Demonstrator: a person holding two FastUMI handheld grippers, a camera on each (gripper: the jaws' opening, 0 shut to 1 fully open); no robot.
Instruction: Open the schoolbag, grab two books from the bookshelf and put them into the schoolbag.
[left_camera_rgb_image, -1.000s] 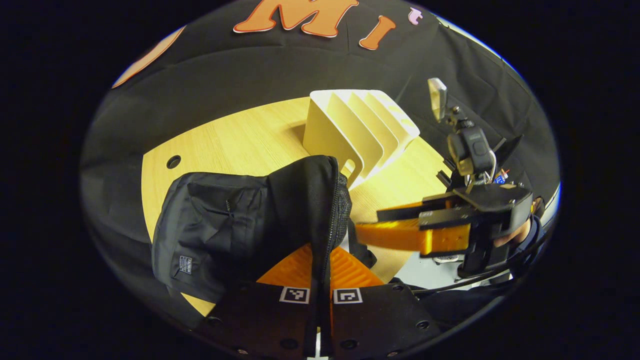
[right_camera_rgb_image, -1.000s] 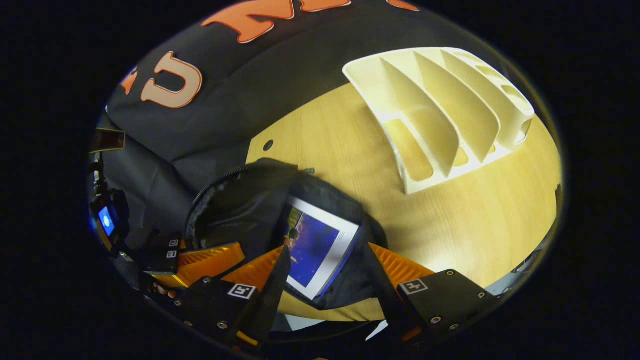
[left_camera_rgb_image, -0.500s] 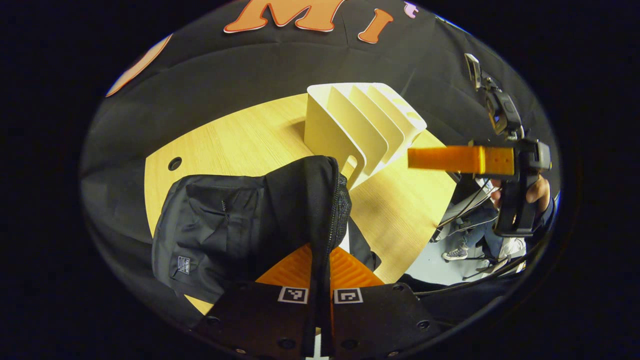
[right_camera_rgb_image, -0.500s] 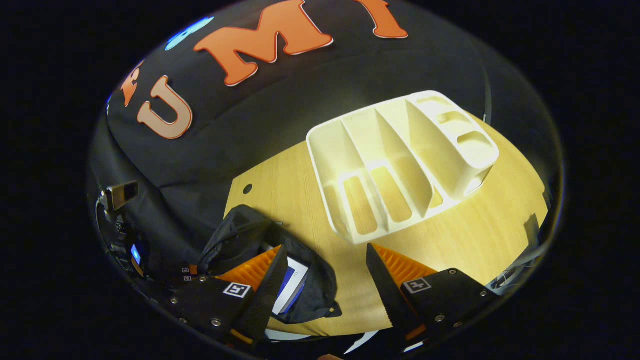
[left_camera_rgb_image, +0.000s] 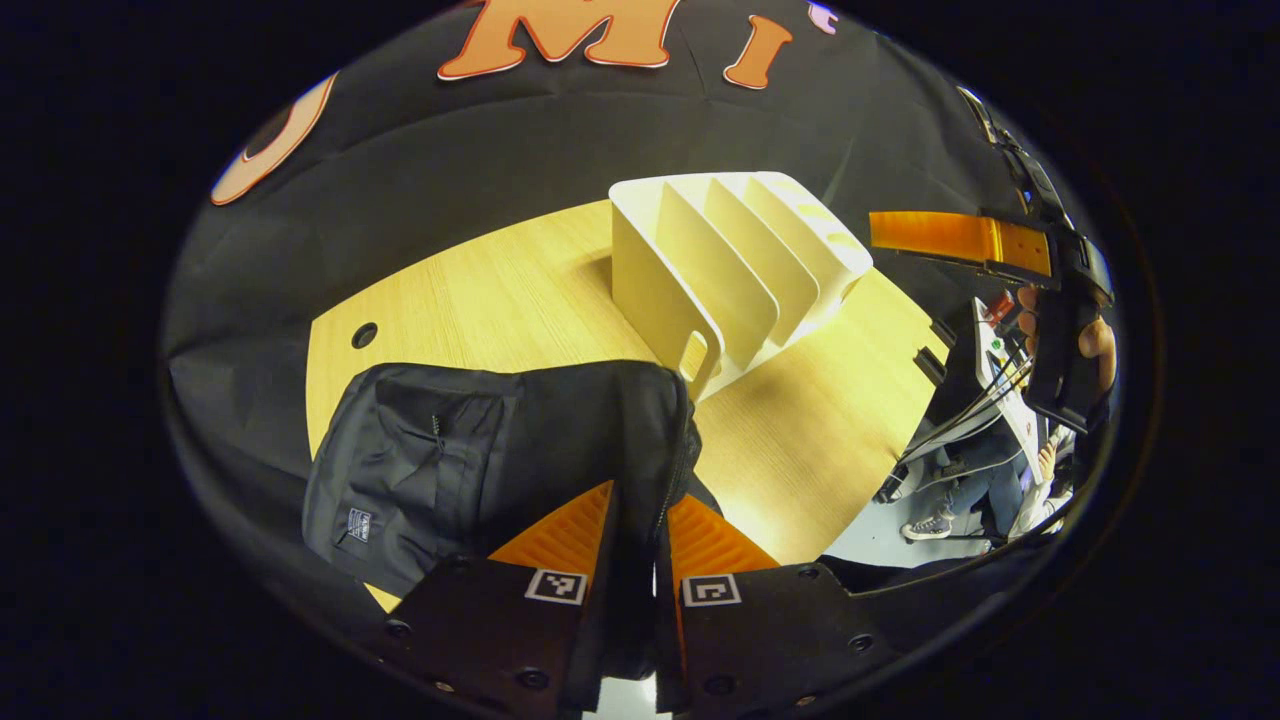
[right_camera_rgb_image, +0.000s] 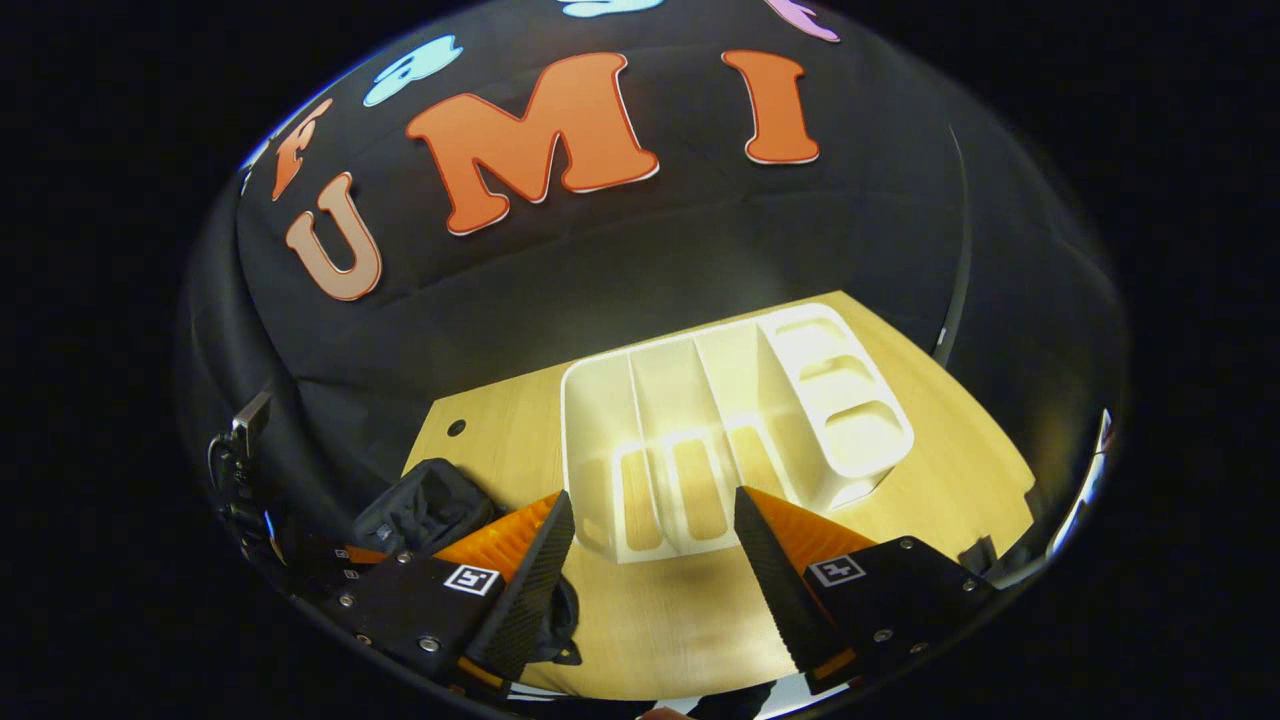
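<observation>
In the left gripper view, the left gripper sits at the bottom centre, its fingers nearly together and clamped on the zipper edge of the black bag. The bag lies on the wooden table in the lower left, its opening edge lifted between the fingers. Behind it, at centre, stands the white shelf, its slots bare. At the upper right the right gripper is held high above the table edge, level and pointing left, with a hand on its grip below; from this side I cannot tell how its fingers stand.

In the right gripper view, the right gripper looks down from above, its fingers wide apart and holding nothing, framing the near end of the shelf. Here the shelf's slotted floor shows from above. The bag lies at lower left, partly behind the left finger, with the left gripper beside it.
</observation>
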